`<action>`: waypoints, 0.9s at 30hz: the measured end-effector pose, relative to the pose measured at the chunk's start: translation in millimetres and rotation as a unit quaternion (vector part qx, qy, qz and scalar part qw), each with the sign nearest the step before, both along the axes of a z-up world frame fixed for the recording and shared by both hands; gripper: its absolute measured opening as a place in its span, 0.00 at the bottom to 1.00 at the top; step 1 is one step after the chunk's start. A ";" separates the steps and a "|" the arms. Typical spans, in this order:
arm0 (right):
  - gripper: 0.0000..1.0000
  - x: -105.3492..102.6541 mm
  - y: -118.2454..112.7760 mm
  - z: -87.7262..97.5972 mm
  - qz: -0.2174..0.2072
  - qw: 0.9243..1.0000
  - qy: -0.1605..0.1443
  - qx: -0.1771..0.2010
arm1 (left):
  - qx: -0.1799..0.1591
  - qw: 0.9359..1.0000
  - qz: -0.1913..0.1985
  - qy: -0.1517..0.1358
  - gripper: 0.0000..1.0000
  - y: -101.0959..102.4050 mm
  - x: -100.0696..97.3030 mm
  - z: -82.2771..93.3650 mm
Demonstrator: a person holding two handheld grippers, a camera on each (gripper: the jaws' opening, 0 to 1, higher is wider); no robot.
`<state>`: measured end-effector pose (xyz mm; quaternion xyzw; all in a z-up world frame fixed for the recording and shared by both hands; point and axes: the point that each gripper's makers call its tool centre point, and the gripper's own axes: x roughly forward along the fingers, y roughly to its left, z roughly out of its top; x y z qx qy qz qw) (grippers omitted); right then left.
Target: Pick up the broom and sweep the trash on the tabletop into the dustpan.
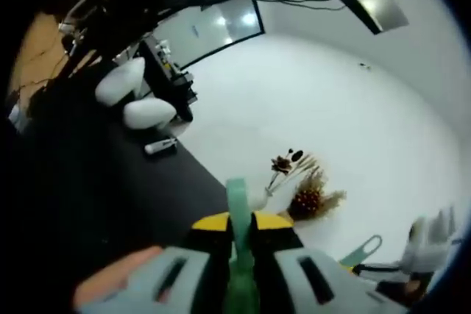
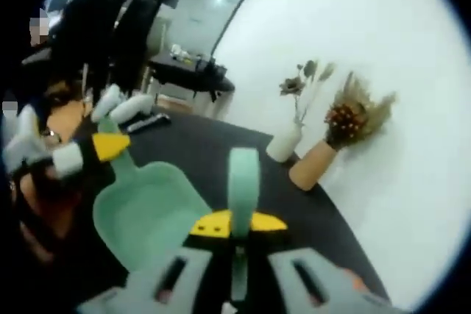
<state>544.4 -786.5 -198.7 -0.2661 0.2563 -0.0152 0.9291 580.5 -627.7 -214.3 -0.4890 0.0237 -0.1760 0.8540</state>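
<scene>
both hand-held grippers clamped: left (image 1: 241,227) on dustpan handle (image 1: 238,204), right (image 2: 237,227) on broom handle (image 2: 243,182); vases (image 2: 285,142) nr wall.

Office-like room: black table (image 2: 309,218), white wall (image 1: 316,101); dried-flower vases (image 2: 291,137).

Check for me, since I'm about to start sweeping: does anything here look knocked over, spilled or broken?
Nothing stands out. The white vase and tan vase stand upright on the black table; the left gripper is shut on the dustpan, the right gripper on the broom handle.
</scene>
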 end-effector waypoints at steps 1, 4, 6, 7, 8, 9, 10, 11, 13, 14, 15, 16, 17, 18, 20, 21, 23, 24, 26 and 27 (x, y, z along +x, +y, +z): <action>0.06 0.5 5.2 -1.3 0.007 1.000 0.001 0.007 | 0.000 1.000 0.000 0.000 0.11 -0.1 0.2 0.0; 0.06 -0.6 17.2 -0.8 0.018 1.000 0.006 0.003 | 0.000 1.000 0.000 0.000 0.11 -0.2 0.6 0.0; 0.06 -0.2 30.1 3.2 0.036 0.999 -0.001 0.031 | -0.002 1.000 -0.001 0.000 0.11 -0.4 0.8 0.1; 0.06 -1.5 36.5 6.0 0.045 0.998 -0.003 0.047 | -0.003 1.000 -0.002 0.000 0.11 -0.4 0.9 0.1; 0.06 -1.8 41.5 10.3 0.052 0.997 -0.010 0.057 | -0.002 1.000 -0.001 0.001 0.11 -0.3 0.8 -0.1; 0.06 -3.4 48.1 14.3 0.061 0.995 -0.014 0.077 | -0.002 1.000 -0.001 0.001 0.11 -0.3 0.8 -0.1; 0.06 -4.3 53.8 19.5 0.069 0.993 -0.022 0.097 | -0.001 1.000 -0.002 0.001 0.11 -0.5 0.7 0.0; 0.06 -5.4 57.0 25.3 0.074 0.991 -0.030 0.111 | -0.001 1.000 -0.002 0.001 0.11 -0.5 0.7 0.0; 0.06 -9.1 57.6 36.5 0.078 0.989 -0.041 0.121 | -0.001 1.000 -0.002 0.001 0.11 -0.5 0.7 0.0; 0.06 -10.0 56.4 39.6 0.077 0.989 -0.045 0.119 | -0.001 1.000 -0.002 0.000 0.11 -0.7 0.6 0.1; 0.06 -10.4 54.8 41.0 0.074 0.989 -0.048 0.117 | -0.001 1.000 -0.002 0.000 0.11 -0.7 0.6 0.1; 0.06 -10.2 52.7 41.2 0.071 0.990 -0.048 0.115 | -0.001 1.000 -0.002 0.000 0.11 -0.7 0.5 0.0; 0.06 -10.1 50.9 40.4 0.066 0.990 -0.047 0.113 | -0.001 1.000 -0.002 0.000 0.11 -0.8 0.4 0.1; 0.06 -9.4 45.8 36.0 0.052 0.992 -0.040 0.105 | -0.001 1.000 -0.002 0.000 0.11 -0.7 0.6 0.0; 0.06 -3.9 39.1 29.4 0.035 0.996 -0.030 0.073 | -0.001 1.000 -0.002 0.000 0.11 -0.5 0.7 -0.1; 0.06 -3.1 38.4 24.1 0.026 0.998 -0.023 0.058 | -0.001 1.000 -0.001 0.001 0.11 -0.5 0.8 -0.2; 0.06 -2.5 42.8 14.8 0.018 0.999 -0.008 0.034 | 0.000 1.000 -0.001 0.001 0.11 -0.4 1.0 -0.5; 0.06 -1.0 48.5 13.3 0.018 0.999 -0.009 0.042 | 0.000 1.000 -0.001 0.001 0.11 -0.3 1.2 -0.6; 0.06 -2.2 65.9 14.7 0.039 0.997 -0.009 0.064 | -0.001 1.000 -0.001 0.002 0.11 -0.2 1.6 -0.8; 0.06 -3.2 73.3 18.9 0.051 0.996 -0.015 0.074 | -0.001 1.000 -0.001 0.003 0.11 -0.1 1.7 -0.9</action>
